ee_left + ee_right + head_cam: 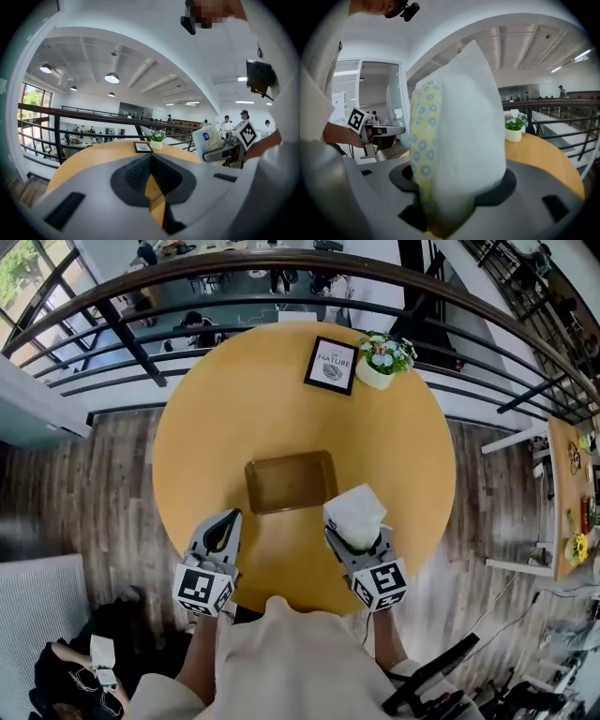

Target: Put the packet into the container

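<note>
A white packet point(354, 515) with a yellow, blue-dotted edge stands upright between the jaws of my right gripper point(358, 538), which is shut on it. In the right gripper view the packet point(459, 126) fills the middle and hides the gap of that gripper point(454, 187). The container, a shallow brown rectangular tray point(291, 481), lies on the round yellow table point(234, 409), just ahead and left of the packet. My left gripper point(223, 526) is shut with nothing in it, near the table's front edge. From the left gripper view point(150, 161) the packet point(206, 140) shows at the right.
A framed picture point(330, 365) and a small white pot of flowers point(382, 360) stand at the table's far side. A dark railing point(281, 268) curves behind the table, with a lower floor beyond. A dark bag point(103, 652) lies on the floor at the left.
</note>
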Tool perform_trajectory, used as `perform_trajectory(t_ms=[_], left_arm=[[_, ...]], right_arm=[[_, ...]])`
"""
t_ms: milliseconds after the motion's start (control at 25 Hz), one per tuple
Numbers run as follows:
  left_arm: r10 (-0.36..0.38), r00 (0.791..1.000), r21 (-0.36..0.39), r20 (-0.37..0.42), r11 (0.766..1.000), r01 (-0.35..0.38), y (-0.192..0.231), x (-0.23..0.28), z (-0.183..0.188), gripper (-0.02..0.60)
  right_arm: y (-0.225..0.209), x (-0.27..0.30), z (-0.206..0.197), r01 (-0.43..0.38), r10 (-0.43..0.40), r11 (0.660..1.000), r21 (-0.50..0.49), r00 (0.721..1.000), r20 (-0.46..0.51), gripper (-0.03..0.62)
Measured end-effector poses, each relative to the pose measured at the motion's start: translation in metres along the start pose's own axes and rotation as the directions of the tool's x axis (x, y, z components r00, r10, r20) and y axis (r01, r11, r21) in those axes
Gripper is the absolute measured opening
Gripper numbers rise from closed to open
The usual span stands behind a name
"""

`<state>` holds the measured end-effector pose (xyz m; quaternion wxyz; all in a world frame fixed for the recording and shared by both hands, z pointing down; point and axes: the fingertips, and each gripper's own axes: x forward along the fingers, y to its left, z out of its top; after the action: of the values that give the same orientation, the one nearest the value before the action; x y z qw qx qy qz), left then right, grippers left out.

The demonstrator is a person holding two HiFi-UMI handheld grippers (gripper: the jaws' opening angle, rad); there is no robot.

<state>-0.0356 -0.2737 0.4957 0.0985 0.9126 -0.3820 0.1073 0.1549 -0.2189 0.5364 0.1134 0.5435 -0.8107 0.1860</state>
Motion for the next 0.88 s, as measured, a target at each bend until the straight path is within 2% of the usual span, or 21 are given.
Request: perform_trajectory(t_ms=[160, 440, 560, 640, 720, 760, 800, 880], left_arm=[[0.002, 1.000, -0.030, -0.025, 1.000, -0.002, 0.010, 0.007, -0.013, 0.005], [0.000, 0.998, -0.089, -0.067, 0.996, -0.006, 0.021, 0.019, -0.034, 0.005], [0.007, 0.997, -0.111, -0.076, 0.994, -0.016, 0.024, 0.021, -0.040, 0.005], [0.015, 0.997, -0.124, -0.072, 0.992, -0.024, 0.033, 0.022, -0.043, 0.005], [0.024, 0.997, -0.138, -0.071, 0.990, -0.034, 0.040, 0.021, -0.046, 0.005], [0.028, 0.997, -0.143, -0.072, 0.989, -0.039, 0.043, 0.020, -0.047, 0.005], [0.032, 0.997, -0.147, -0.073, 0.988, -0.043, 0.044, 0.019, -0.047, 0.005], [0.038, 0.997, -0.154, -0.068, 0.987, -0.049, 0.046, 0.018, -0.047, 0.005]], right_arm=[[-0.004, 0.007, -0.006, 0.019, -0.018, 0.999, 0.030, 0.999, -0.029, 0.299], [-0.014, 0.020, -0.004, 0.014, -0.013, 1.000, 0.015, 0.996, -0.084, 0.299], [-0.017, 0.027, 0.000, -0.009, 0.004, 0.999, -0.043, 0.993, -0.118, 0.299], [-0.013, 0.039, 0.004, -0.040, 0.018, 0.990, -0.135, 0.987, -0.161, 0.301], [-0.005, 0.051, 0.008, -0.091, 0.036, 0.963, -0.255, 0.977, -0.212, 0.299], [-0.001, 0.056, 0.009, -0.123, 0.044, 0.938, -0.323, 0.970, -0.241, 0.301], [0.003, 0.061, 0.009, -0.158, 0.048, 0.904, -0.397, 0.961, -0.273, 0.299], [0.007, 0.070, 0.005, -0.237, 0.043, 0.807, -0.542, 0.937, -0.346, 0.301]])
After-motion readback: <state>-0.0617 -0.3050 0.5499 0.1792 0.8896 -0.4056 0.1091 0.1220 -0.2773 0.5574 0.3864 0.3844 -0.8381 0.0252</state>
